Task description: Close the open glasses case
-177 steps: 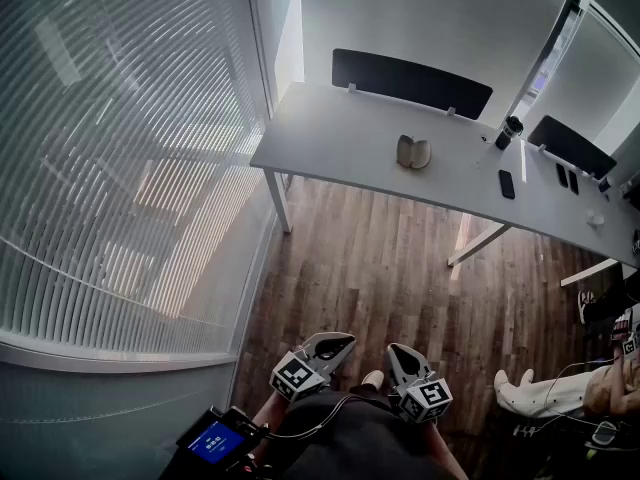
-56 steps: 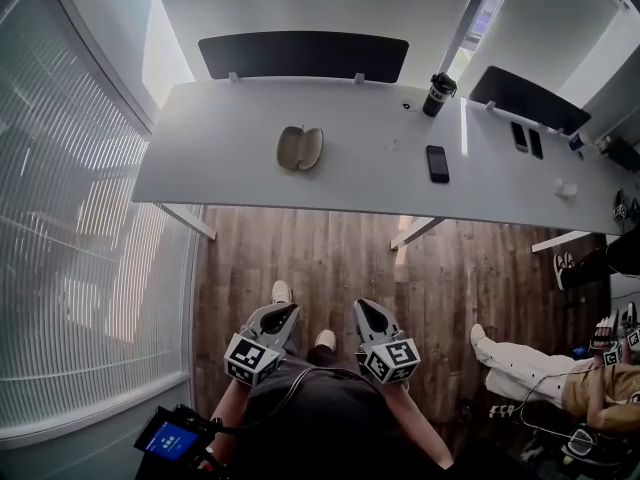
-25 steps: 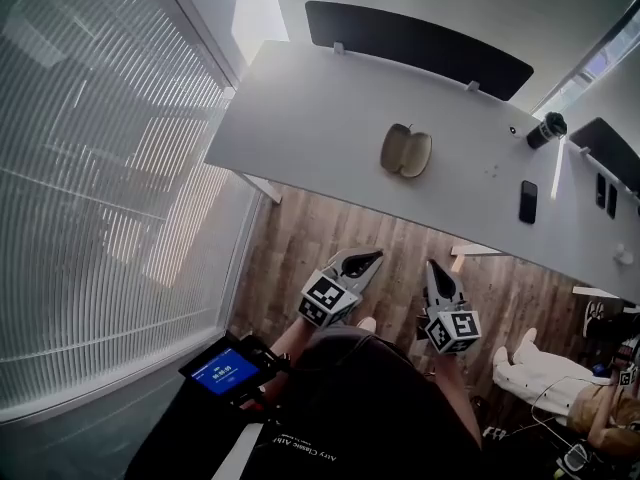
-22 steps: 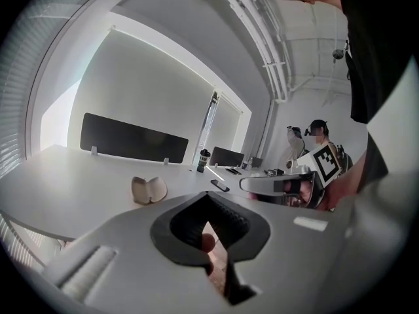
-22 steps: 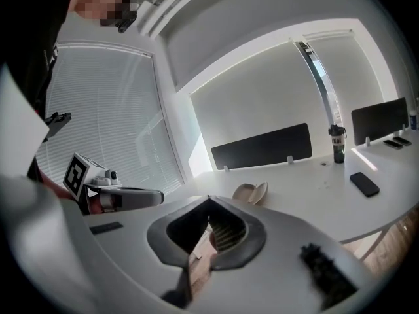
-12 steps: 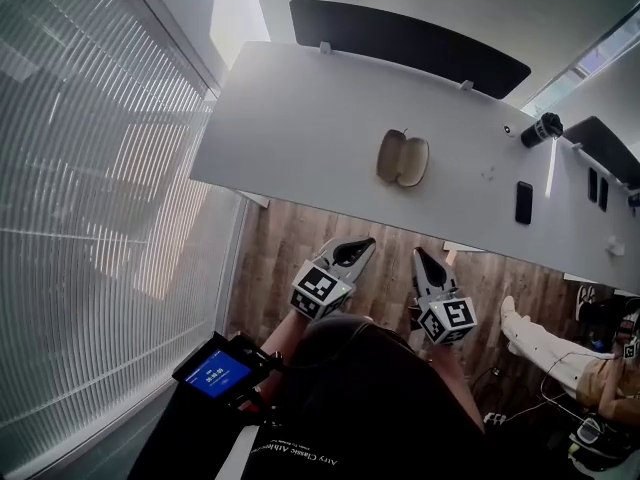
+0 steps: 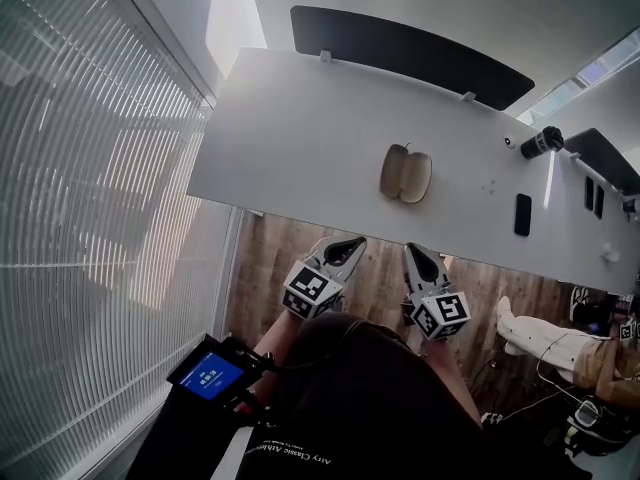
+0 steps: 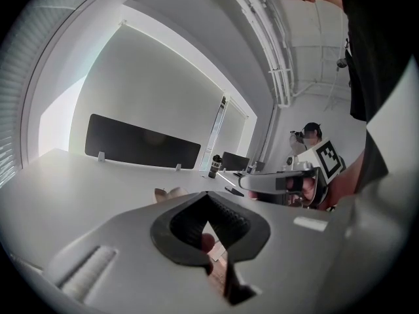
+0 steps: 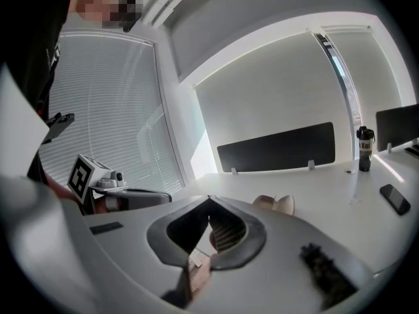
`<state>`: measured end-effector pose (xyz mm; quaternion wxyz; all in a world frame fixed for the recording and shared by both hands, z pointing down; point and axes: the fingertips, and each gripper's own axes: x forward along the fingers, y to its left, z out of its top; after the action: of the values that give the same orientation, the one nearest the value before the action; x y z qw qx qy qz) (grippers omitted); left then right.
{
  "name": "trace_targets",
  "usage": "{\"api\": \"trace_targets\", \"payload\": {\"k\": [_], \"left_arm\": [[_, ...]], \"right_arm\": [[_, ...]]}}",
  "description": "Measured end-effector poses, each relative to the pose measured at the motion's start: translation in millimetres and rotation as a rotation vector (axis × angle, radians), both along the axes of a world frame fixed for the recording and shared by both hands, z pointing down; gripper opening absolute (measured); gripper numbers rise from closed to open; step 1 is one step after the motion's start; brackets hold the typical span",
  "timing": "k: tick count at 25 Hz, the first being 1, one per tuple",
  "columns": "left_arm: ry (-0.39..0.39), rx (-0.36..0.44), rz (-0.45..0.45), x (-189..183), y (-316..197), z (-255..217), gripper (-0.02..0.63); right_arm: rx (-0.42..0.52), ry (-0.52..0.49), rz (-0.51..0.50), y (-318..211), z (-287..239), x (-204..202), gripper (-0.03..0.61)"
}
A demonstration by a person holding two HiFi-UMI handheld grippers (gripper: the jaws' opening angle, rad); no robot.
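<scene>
The open glasses case (image 7: 406,173) lies on the white table (image 7: 300,138), its two tan halves spread flat with the insides up. It shows small and distant in the left gripper view (image 8: 169,193) and the right gripper view (image 9: 277,205). Both grippers hang over the wooden floor, short of the table's near edge and apart from the case. My left gripper (image 7: 354,241) is shut and holds nothing. My right gripper (image 7: 411,249) is shut too, with nothing in it. Each one's jaws meet at the tips, left gripper (image 8: 208,195), right gripper (image 9: 209,200).
A black phone (image 7: 522,214) and a dark cup (image 7: 540,142) are on the table to the right of the case. A black partition (image 7: 410,53) runs along the far edge. Window blinds (image 7: 90,218) fill the left. A seated person's legs (image 7: 545,336) are at the right.
The view has drawn closer to the table. Both grippers have come up toward its near edge. The case lies open as before.
</scene>
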<state>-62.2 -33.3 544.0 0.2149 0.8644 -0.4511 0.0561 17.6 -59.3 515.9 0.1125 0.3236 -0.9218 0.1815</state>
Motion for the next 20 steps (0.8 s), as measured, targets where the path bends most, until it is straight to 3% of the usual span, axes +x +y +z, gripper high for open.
{"api": "trace_targets", "payload": {"k": [4,11,20], "left_arm": [[0.013,0.005,0.014,3,-22,1,0.006],[0.071,0.0,0.033,-11,-11,7,0.006],[0.117,0.013,-0.007,-3,-14,2,0.006]], "right_arm": [[-0.003,0.005,0.029,-22,2,7,0.005],[-0.007,0.057,0.039,-8,4,-5,0.005],[-0.015,0.048,0.016,-15,13,6,0.005]]}}
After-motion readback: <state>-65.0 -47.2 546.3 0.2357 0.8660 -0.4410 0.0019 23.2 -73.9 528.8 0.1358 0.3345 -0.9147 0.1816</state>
